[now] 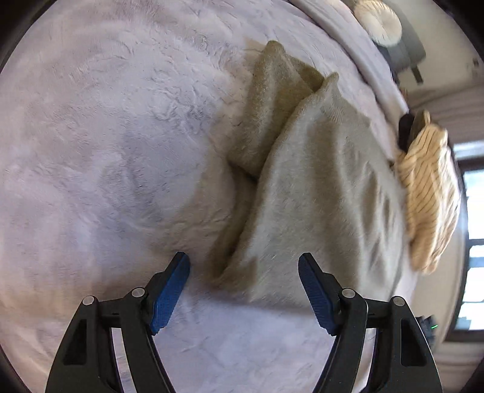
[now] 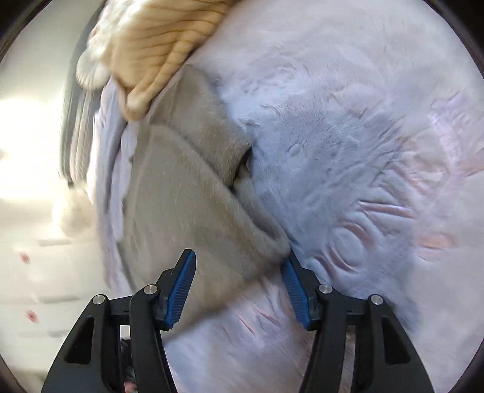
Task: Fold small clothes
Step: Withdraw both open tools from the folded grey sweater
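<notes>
A small beige fleece garment [image 1: 305,187] lies on the pale lilac plush blanket [image 1: 106,151], one part folded over another, with a sleeve or leg [image 1: 269,102] sticking out at the far side. My left gripper [image 1: 244,269] is open, its blue pads either side of the garment's near corner, just above it. In the right wrist view the same garment [image 2: 187,193] looks grey-beige. My right gripper [image 2: 239,266] is open around its near edge, the right pad [image 2: 295,287] by the folded rim.
A cream striped knit garment [image 1: 429,196] lies bunched at the blanket's edge beyond the beige one, and shows at the top of the right wrist view [image 2: 163,39]. A round cushion [image 1: 378,21] and a window [image 1: 475,241] lie beyond the bed edge.
</notes>
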Motion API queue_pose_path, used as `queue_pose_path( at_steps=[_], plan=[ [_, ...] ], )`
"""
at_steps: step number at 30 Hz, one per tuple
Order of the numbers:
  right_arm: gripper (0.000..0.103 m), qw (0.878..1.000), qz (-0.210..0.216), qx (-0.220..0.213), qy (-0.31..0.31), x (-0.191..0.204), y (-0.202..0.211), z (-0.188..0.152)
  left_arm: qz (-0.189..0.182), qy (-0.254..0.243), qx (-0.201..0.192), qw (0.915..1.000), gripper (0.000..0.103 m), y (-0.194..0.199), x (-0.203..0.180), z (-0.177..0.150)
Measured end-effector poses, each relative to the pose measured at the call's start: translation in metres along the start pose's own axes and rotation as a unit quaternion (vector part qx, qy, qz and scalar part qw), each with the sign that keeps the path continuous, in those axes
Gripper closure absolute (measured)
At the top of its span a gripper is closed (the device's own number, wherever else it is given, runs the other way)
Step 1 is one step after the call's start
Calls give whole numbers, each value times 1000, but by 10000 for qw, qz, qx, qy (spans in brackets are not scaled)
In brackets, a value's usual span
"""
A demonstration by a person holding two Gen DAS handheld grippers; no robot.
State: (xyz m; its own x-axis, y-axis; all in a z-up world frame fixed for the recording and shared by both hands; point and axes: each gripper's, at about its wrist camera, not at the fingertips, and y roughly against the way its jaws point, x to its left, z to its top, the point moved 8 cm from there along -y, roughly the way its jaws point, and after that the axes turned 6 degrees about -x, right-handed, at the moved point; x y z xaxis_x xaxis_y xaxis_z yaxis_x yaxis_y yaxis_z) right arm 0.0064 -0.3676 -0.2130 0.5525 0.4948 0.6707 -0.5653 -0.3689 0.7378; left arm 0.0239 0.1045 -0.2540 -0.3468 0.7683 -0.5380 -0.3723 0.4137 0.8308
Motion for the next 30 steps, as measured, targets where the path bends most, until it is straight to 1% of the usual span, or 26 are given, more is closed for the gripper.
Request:
queue_pose_path(
  at_steps=[1,2,3,4,5,6,7,9,11,12,14,15,16,17,20,23,26,28,30],
  plan=[
    [91,9999,-87,46,43,1,-5,2,-10,11,-78,10000,57,0,-2,0],
    [94,9993,-218,157,252,6,-9,2,93,-61,-131,9999,86,-1,-2,2],
    [94,9979,-354,127,531,12,-7,2,170,-168,-138,9996,86,-1,-3,3],
    [94,9956,-435,109,825,19,-3,2,198,-295,-288,9990,86,6,-7,3],
    [94,9926,-512,73,1102,26,2,2,194,-405,-340,9984,86,8,-11,7],
    [94,9895,-587,41,1322,31,5,1,258,-703,-450,9962,86,14,-18,9],
    [94,9873,-662,36,1442,31,9,1,315,-874,-495,9944,86,18,-20,8],
    [94,9847,-836,74,1529,26,5,2,447,-1044,-446,9925,86,16,-18,10],
    [93,9812,-1058,194,1602,16,-8,2,692,-1074,-333,9912,86,10,-3,8],
    [93,9797,-1135,233,1636,10,-14,0,756,-1047,-275,9912,86,5,6,5],
    [93,9817,-1117,212,1529,7,-13,1,551,-766,-209,9953,86,5,17,2],
    [91,9819,-1122,202,1513,8,-8,0,499,-714,-223,9960,86,9,19,2],
    [91,9811,-1166,196,1535,7,-3,-2,537,-785,-261,9951,86,15,20,2],
    [91,9804,-1202,198,1546,7,-5,1,639,-873,-290,9937,86,19,21,1],
    [90,9786,-1344,190,1546,6,6,-4,1030,-1150,-367,9873,86,32,28,1],
    [90,9744,-1504,93,1666,6,19,-11,1019,-1166,-430,9870,86,44,29,4],
    [90,9704,-1535,48,1863,15,24,-20,959,-1289,-592,9852,86,53,17,12],
    [90,9680,-1500,10,2013,22,28,-28,867,-1392,-686,9841,86,57,6,17],
    [90,9646,-1406,-30,2230,37,28,-35,708,-1548,-774,9824,86,57,-10,23]
  ],
)
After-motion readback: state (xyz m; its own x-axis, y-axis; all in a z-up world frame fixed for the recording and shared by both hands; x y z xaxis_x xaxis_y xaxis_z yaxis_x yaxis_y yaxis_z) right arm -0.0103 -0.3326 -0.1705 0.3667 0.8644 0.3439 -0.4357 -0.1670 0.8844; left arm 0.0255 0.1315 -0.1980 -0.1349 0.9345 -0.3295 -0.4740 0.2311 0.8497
